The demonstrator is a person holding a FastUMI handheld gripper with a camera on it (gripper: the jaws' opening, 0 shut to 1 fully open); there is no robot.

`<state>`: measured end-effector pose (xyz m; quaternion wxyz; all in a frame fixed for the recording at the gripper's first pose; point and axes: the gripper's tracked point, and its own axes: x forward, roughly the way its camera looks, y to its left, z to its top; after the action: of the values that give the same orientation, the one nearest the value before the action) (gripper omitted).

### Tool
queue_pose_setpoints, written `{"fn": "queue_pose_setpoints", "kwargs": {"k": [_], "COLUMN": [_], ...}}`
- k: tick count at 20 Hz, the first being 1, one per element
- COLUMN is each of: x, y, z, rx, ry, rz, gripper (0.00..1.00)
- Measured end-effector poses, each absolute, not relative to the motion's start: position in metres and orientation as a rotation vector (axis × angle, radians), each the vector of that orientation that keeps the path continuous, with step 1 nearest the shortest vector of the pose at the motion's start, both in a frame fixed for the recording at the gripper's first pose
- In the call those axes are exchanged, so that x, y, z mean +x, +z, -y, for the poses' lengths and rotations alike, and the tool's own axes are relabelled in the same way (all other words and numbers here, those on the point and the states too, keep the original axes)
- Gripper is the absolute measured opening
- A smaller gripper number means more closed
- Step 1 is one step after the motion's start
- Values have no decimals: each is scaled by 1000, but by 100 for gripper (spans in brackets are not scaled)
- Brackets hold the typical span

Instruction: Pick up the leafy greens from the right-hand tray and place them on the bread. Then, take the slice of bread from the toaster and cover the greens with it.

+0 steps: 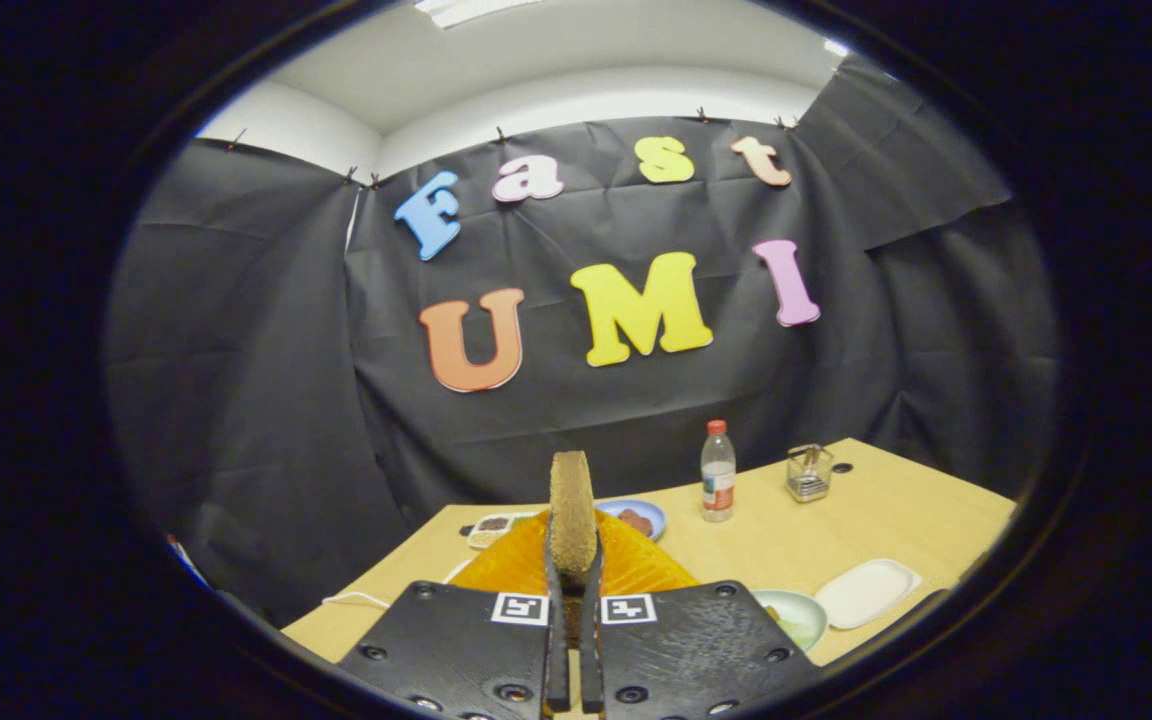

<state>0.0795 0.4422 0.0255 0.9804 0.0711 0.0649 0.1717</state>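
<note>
I see the slice of bread standing upright on edge between the fingers of my tool, rising above their tips; the tool is nearly closed, both fingers pressing the slice's flat sides, so it is pinched and lifted clear of the desk; directly beneath and behind it lies an orange ridged thing; beyond sit a blue plate, a bottle and a small glass jar; a white tray and a green dish lie off right.
</note>
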Motion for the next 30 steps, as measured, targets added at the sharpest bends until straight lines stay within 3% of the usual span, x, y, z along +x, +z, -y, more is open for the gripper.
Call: {"fn": "queue_pose_setpoints", "kwargs": {"k": [11, 20, 30], "x": [96, 106, 127], "y": [-46, -118, -149], "z": [-378, -378, -372], "rx": [118, 111, 166], "ry": [250, 250, 250], "rz": [-190, -273, -322], "gripper": [4, 4, 4]}}
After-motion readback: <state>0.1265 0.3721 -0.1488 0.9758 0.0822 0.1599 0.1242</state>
